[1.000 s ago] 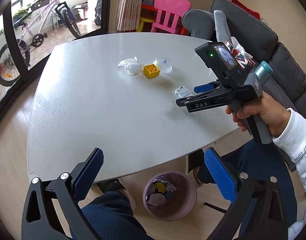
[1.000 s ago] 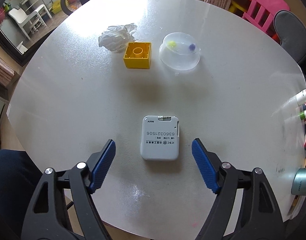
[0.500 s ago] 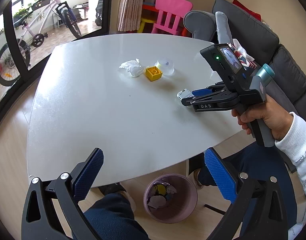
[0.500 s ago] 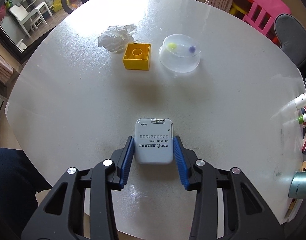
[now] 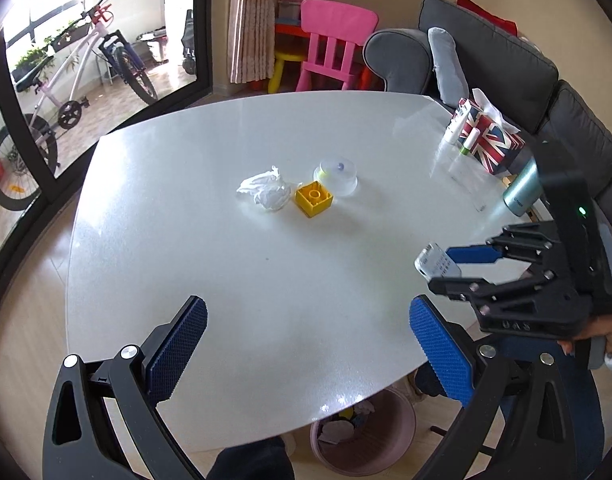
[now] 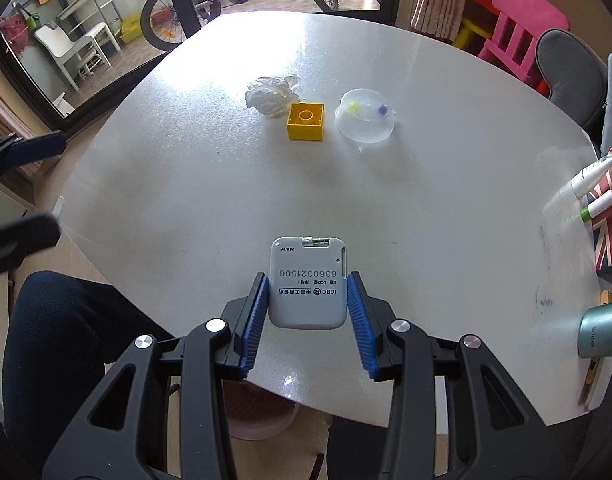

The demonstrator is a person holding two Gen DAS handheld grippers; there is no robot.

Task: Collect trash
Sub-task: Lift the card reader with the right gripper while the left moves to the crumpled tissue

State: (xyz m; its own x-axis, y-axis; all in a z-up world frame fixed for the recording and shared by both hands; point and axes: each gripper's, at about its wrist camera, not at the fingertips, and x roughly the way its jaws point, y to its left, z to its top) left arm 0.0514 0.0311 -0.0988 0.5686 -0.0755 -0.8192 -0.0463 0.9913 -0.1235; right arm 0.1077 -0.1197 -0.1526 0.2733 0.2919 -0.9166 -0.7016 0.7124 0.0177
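Note:
My right gripper [image 6: 307, 292] is shut on a small grey-white bank token card [image 6: 307, 280] with printed digits and holds it lifted above the near edge of the white table [image 6: 186, 200]. The card [image 5: 435, 265] and right gripper [image 5: 461, 268] also show at the right in the left wrist view. My left gripper [image 5: 306, 336] is open and empty over the table's near edge. A crumpled white tissue [image 6: 270, 94], a yellow toy brick [image 6: 305, 121] and a clear plastic lid [image 6: 365, 120] lie mid-table. A pink waste bin [image 5: 361, 440] stands on the floor under the table edge.
A Union Jack tissue box [image 5: 487, 140] with white tubes and a teal flask [image 5: 519, 192] stand at the table's right edge. A grey sofa [image 5: 505, 64] and a pink chair [image 5: 331, 44] are behind. A bicycle [image 5: 66, 92] stands beyond the window.
My right gripper closed on the card and lifted it back toward the near table edge. My left gripper moved up and forward over the table, still open.

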